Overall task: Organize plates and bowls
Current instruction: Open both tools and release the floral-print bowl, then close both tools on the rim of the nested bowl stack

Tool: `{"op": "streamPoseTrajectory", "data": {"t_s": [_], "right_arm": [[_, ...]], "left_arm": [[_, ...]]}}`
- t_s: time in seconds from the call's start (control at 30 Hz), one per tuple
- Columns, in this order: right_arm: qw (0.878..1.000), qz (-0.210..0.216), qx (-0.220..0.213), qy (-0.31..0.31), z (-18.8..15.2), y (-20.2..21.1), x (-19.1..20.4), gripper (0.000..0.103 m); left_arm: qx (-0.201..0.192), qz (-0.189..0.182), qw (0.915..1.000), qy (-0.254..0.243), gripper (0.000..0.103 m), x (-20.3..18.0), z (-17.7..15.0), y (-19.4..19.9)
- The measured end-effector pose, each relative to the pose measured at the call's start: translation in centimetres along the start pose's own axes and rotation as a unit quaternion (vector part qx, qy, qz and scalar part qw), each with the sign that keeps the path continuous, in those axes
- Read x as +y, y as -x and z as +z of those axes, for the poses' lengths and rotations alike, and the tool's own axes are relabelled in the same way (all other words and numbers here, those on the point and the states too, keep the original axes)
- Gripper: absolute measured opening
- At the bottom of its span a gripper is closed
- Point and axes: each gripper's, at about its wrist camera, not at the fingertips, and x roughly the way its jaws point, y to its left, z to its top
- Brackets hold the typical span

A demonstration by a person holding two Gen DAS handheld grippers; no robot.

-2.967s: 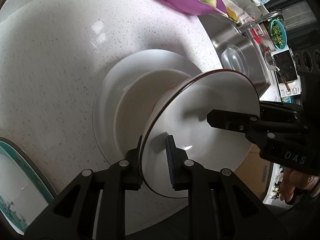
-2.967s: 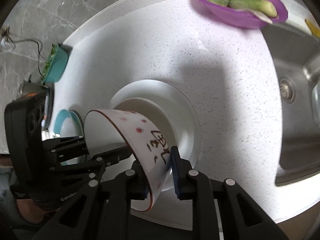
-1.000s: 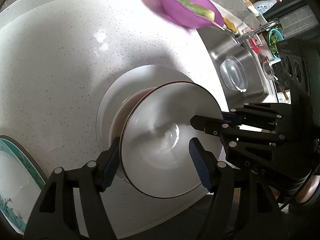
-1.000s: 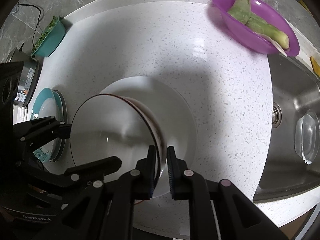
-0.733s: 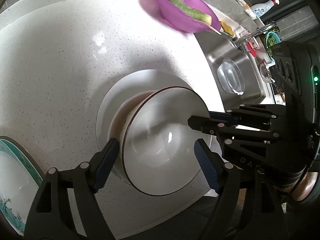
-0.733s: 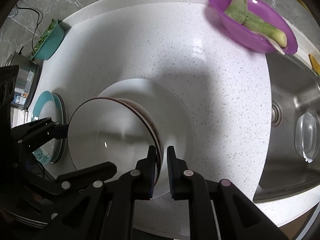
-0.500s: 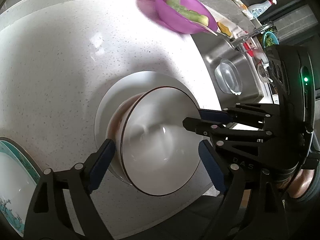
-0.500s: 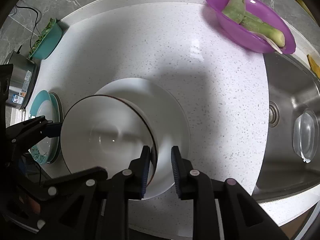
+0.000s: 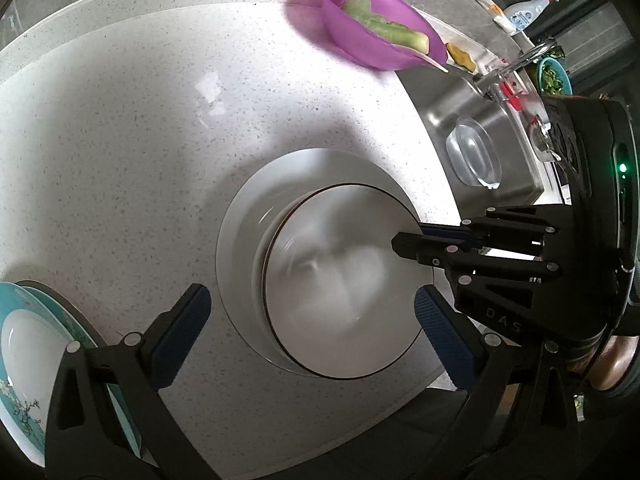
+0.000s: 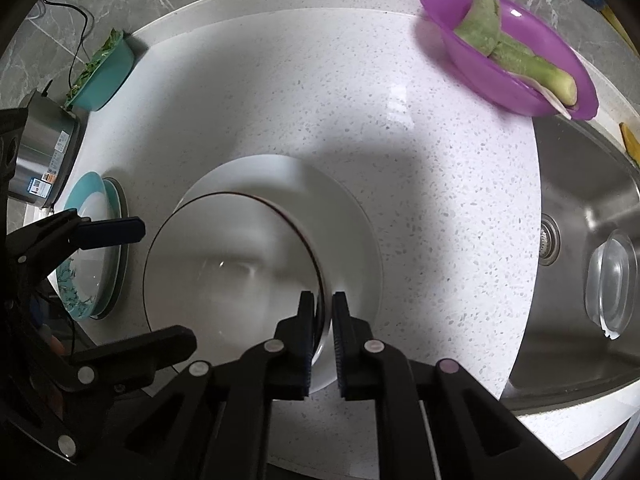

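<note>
Pinching the bowl (image 10: pixel 236 280) rim between near-shut jaws, the right gripper (image 10: pixel 322 336) could tip it off the white plate (image 10: pixel 352 216) if lifted, apparently; the left gripper (image 9: pixel 312 324), just opened wide, straddles it without touching.

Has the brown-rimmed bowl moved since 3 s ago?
Yes. The brown-rimmed bowl was tilted on edge above the white plate; now it sits level on the stack there.
</note>
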Motion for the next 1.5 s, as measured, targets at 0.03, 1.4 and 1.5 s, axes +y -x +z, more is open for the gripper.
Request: {"op": "streamPoseTrajectory", "data": {"t_s": [0.03, 1.4, 1.5], "right_arm": [[1.0, 0.0, 0.0, 0.0, 0.0, 0.0, -0.1, 0.011], [0.995, 0.075, -0.036, -0.05, -4.8, -1.7, -6.1, 0.07], [0.995, 0.079, -0.043, -0.05, -4.8, -1.7, -6.4, 0.07]], "left_arm": [[-0.002, 0.003, 1.0, 0.0, 0.103, 0.0, 0.0, 0.1], [0.063, 0.114, 0.9905, -0.043, 0.103, 5.9, 0.2, -3.9], [0.064, 0.108, 0.9912, -0.044, 0.103, 6.2, 0.9, -4.0]]}}
